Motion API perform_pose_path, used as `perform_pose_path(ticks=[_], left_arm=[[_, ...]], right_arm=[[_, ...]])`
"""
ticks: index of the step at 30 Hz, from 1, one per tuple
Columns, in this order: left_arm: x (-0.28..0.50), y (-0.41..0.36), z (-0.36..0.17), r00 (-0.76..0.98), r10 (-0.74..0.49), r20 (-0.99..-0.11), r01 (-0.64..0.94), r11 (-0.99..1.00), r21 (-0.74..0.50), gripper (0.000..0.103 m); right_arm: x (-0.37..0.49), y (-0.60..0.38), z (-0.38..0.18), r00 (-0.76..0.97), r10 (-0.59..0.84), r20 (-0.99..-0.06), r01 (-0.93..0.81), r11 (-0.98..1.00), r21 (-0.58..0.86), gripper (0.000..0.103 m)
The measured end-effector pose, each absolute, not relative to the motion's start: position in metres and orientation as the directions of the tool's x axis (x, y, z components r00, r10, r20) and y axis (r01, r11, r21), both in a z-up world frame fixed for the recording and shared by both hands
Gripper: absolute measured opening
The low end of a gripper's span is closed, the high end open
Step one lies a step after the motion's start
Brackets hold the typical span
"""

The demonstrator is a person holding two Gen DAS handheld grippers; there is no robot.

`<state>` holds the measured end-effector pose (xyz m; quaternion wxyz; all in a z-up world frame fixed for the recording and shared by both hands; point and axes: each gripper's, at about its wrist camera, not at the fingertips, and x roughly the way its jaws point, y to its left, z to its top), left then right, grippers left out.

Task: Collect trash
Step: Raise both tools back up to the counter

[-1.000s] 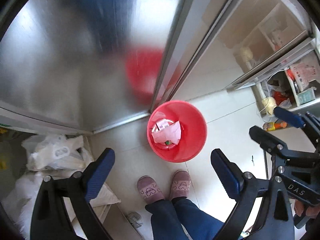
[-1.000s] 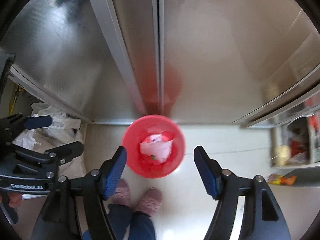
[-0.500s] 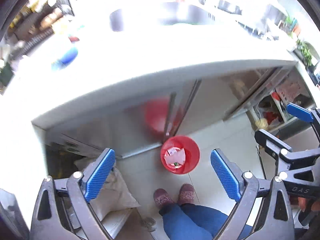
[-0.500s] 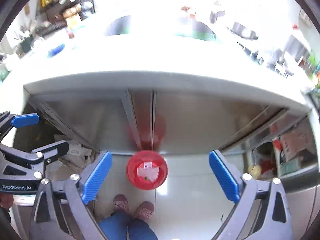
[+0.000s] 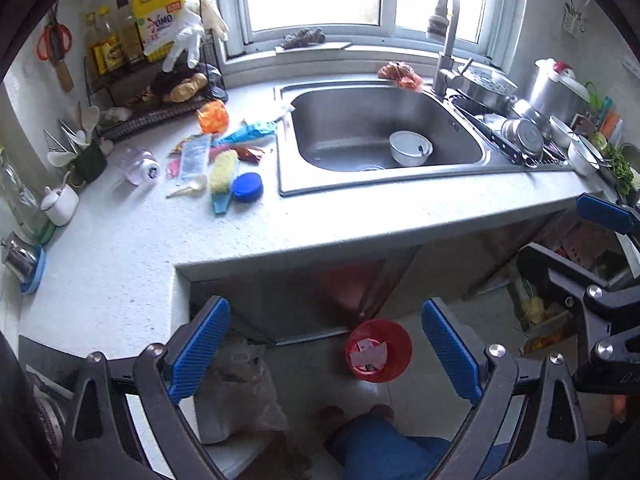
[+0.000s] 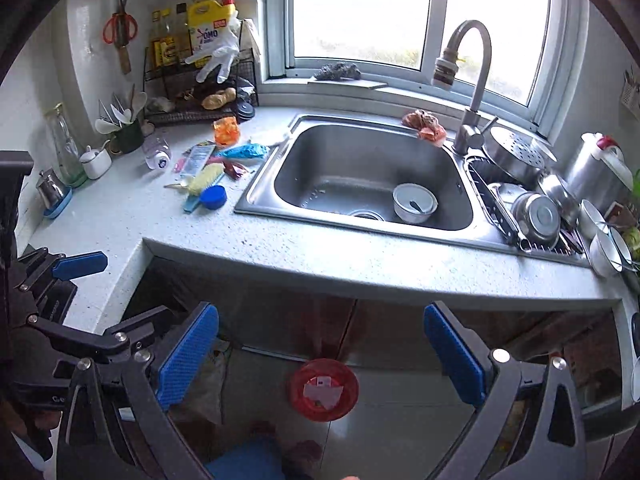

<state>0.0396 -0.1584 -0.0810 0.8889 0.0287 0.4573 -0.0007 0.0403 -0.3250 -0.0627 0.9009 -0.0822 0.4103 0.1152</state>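
A speckled pale grey countertop (image 5: 120,272) is seen under a bright window (image 6: 360,8), with a stainless sink (image 6: 360,168) set into it and a curved tap (image 6: 472,80) behind. A white bowl (image 6: 414,202) is held in the sink basin. To the sink's right, a drying rack of steel bowls (image 6: 536,212) is crowded against a steel pot (image 6: 596,176). In the back corner a wire shelf (image 6: 192,92) is loaded with bottles and a yellow detergent jug (image 6: 208,32), over which a white glove (image 6: 218,60) is draped.

Litter is scattered on the counter left of the sink, well beyond the fingertips: an orange wrapper (image 5: 213,116), a blue packet (image 5: 250,132), a flat pale sachet (image 5: 195,156), a red wrapper (image 5: 248,154), a blue lid (image 5: 247,186) and a yellow-bristled brush (image 5: 222,180). A clear bottle (image 5: 138,164) is laid on its side nearby.

Below, on the tiled floor, a red bin (image 5: 378,350) is placed before the steel cabinet doors (image 6: 280,320), with white paper inside. In the left wrist view it is framed between the fingers, nearer the right-hand pad (image 5: 450,350); in the right wrist view it lies between the fingers, roughly central.

The left gripper (image 5: 324,348) is spread wide and nothing is held. The right gripper (image 6: 320,354) is likewise spread wide and empty.
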Motion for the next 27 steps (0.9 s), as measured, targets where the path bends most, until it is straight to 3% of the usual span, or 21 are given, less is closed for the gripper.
perform_pose_path(ticks=[13,27], left_arm=[[0.064,-0.111,-0.04,0.63,0.134,-0.765,-0.142,0.988,0.056,0.096],[0.165,-0.002,-0.042,0.584,0.184,-0.791,-0.257,0.966,0.035,0.096]], right_arm=[[0.088,-0.296,-0.037,0.635,0.238,-0.735,-0.372,0.928,-0.021,0.102],[0.195,-0.212,-0.026,0.613,0.259,-0.746,-0.453,0.889,-0.063,0.102]])
